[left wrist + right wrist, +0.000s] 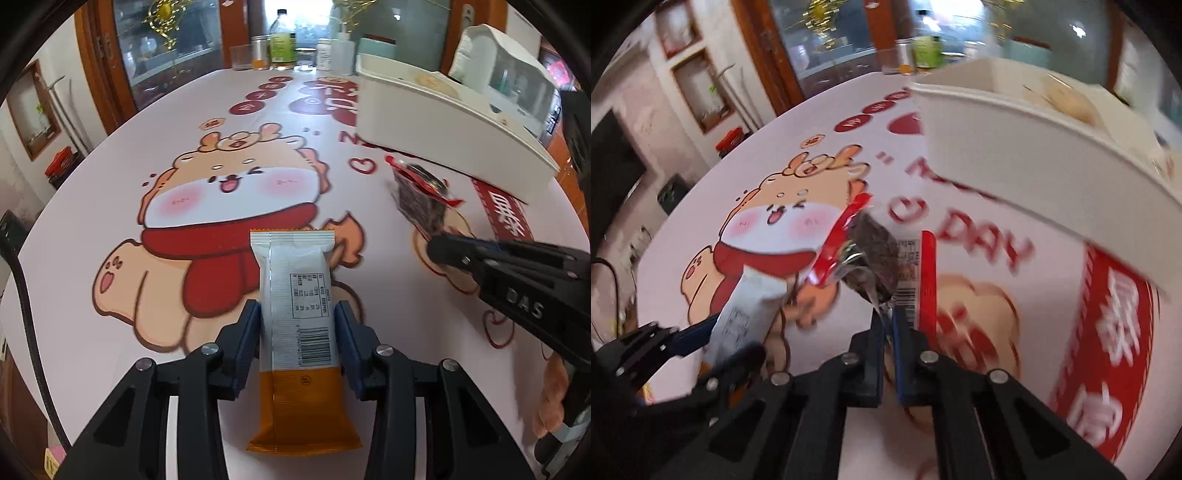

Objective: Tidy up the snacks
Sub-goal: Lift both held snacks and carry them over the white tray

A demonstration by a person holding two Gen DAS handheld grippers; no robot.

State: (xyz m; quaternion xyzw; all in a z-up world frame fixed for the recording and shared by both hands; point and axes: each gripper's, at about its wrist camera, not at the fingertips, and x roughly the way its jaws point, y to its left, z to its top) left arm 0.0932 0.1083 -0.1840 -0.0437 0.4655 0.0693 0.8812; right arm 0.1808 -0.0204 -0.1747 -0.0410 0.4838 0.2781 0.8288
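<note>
My left gripper (297,308) is shut on a white-and-orange snack bar (297,306), held lengthwise above the table; the bar also shows in the right wrist view (746,314). My right gripper (888,314) is shut on the corner of a red-edged clear packet with a dark snack (875,251), lifted off the table. In the left wrist view that packet (417,192) hangs from the right gripper (436,247), just in front of the white storage box (424,122). The box (1015,162) stands close ahead and right of the right gripper, with pale wrapped snacks inside.
The round table (92,206) has a cartoon-printed cloth. Bottles and jars (282,40) stand at its far edge. A white appliance (506,70) stands behind the box. Wooden glass cabinets stand beyond the table.
</note>
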